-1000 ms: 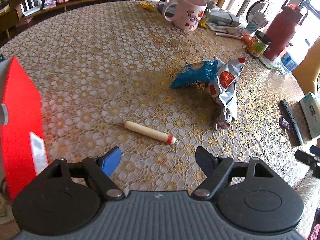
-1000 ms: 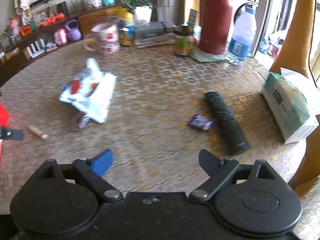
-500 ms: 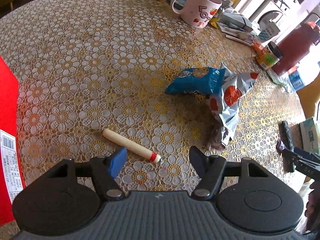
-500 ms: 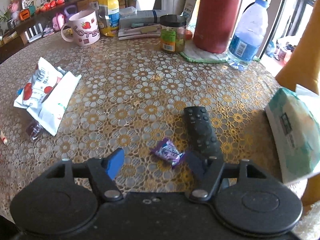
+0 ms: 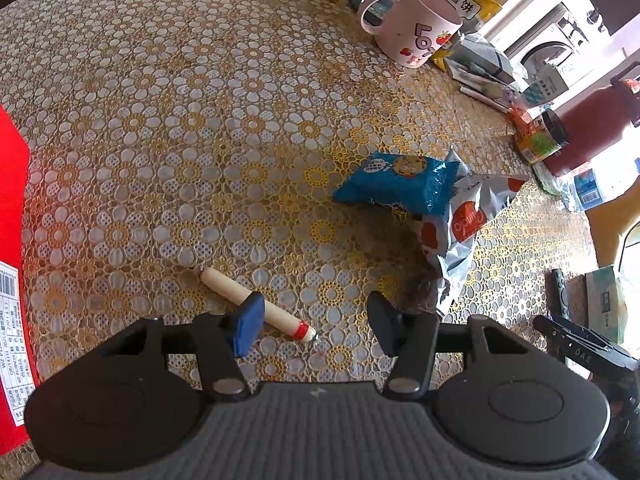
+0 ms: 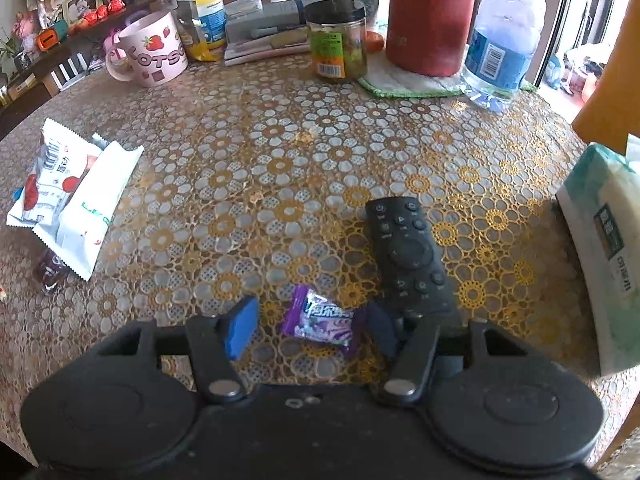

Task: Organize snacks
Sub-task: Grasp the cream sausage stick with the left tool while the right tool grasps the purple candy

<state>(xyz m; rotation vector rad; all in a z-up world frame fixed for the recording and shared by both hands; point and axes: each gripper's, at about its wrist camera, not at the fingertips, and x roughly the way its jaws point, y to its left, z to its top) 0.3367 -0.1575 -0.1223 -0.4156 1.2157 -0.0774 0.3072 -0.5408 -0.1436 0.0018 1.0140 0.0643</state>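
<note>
A cream sausage stick with a red tip lies on the lace tablecloth; my left gripper is open low over it, its blue pad covering the stick's middle. A blue snack bag and a white-red snack bag lie farther right; the white-red bag also shows in the right wrist view. My right gripper is open around a purple candy, which lies between the pads on the table.
A red box stands at the left. A black remote lies just right of the candy, a tissue pack beyond. A pink mug, jar, red flask and water bottle stand at the back.
Both grippers moved forward and down. The left one now reaches over the sausage stick. The right one now straddles the purple candy. Both stay open.
</note>
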